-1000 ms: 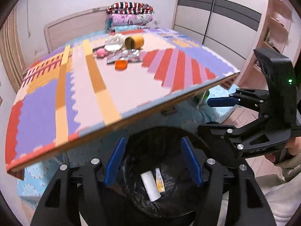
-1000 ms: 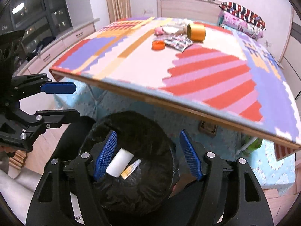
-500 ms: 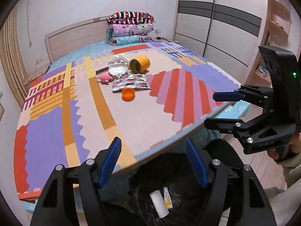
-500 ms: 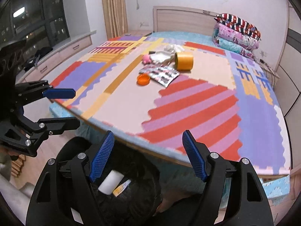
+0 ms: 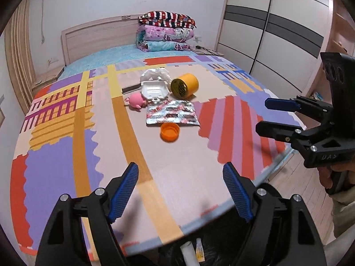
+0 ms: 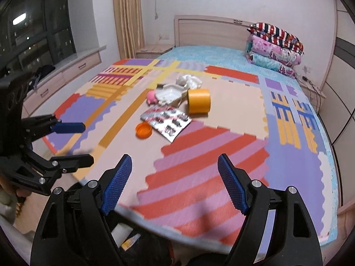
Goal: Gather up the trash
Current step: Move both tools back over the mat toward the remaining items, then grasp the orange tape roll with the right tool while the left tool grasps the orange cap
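Observation:
Trash lies in a cluster on the colourful foam mat [image 5: 66, 155] on the bed: an orange cap [image 5: 170, 132] [image 6: 143, 130], a foil blister pack [image 5: 172, 115] [image 6: 166, 120], a yellow tape roll [image 5: 184, 85] [image 6: 198, 100], a white plastic tray [image 5: 154, 89] [image 6: 169, 93], a pink toy [image 5: 137, 100] and crumpled white plastic [image 5: 155, 73]. The black bin-bag [image 6: 137, 243] sits below the mat's near edge, holding a white tube [image 5: 187, 255] and a small packet [image 6: 131, 241]. My left gripper [image 5: 180, 192] and right gripper [image 6: 174, 185] are both open and empty, above the mat's near edge.
Folded blankets [image 5: 166, 31] are stacked at the headboard. Wardrobe doors [image 5: 277, 22] stand on the right, a window and drawers [image 6: 55, 71] on the left. In the left wrist view the right gripper [image 5: 299, 119] hovers over the mat's right edge.
Both grippers rose from above the bin to above the mat's near edge and moved toward the trash cluster. Both stayed open and empty.

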A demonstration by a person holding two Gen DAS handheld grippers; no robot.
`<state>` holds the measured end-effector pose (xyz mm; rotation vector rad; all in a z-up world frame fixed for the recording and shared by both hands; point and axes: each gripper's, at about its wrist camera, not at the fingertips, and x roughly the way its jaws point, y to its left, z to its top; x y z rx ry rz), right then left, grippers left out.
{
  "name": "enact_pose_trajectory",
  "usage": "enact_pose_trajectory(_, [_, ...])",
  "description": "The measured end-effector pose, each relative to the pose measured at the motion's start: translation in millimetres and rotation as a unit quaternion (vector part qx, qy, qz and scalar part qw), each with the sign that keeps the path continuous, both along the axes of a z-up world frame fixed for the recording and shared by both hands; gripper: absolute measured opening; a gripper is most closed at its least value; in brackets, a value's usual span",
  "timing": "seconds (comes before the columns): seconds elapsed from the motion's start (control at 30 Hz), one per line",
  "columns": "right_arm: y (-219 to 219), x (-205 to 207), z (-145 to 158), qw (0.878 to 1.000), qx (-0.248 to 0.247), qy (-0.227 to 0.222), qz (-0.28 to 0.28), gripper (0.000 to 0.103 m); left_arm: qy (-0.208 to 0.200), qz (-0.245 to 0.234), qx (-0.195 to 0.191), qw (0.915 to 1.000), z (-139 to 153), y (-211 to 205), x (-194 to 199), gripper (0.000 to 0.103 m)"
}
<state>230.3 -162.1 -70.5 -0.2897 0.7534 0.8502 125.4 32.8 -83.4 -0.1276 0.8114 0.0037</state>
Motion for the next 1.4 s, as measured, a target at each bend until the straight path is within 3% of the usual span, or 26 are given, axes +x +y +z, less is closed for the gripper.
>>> enact_pose_trajectory(0.7, [56.1, 84.3, -26.9, 0.999, -0.008, 0.028, -0.014, 0.080, 0.031, 0.006, -0.015, 0.9994, -31.9, 24.6, 72.8, 0.075])
enact_pose_trajectory(1.07, [74.5, 117.4, -36.8, 0.999, -0.018, 0.027, -0.025, 0.080, 0.025, 0.003, -0.013, 0.9996, -39.2, 23.3, 90.9, 0.075])
enact_pose_trajectory(1.2, [79.2, 124.7, -40.3, 0.999, -0.019, 0.031, -0.029, 0.079, 0.030, 0.005, -0.011, 0.9995, -42.2, 23.6, 93.8, 0.069])
enact_pose_trajectory(1.4, [84.1, 128.8, -47.8, 0.998, -0.023, 0.047, -0.023, 0.042, 0.028, 0.005, 0.008, 0.9996, -43.3, 20.7, 95.4, 0.041])
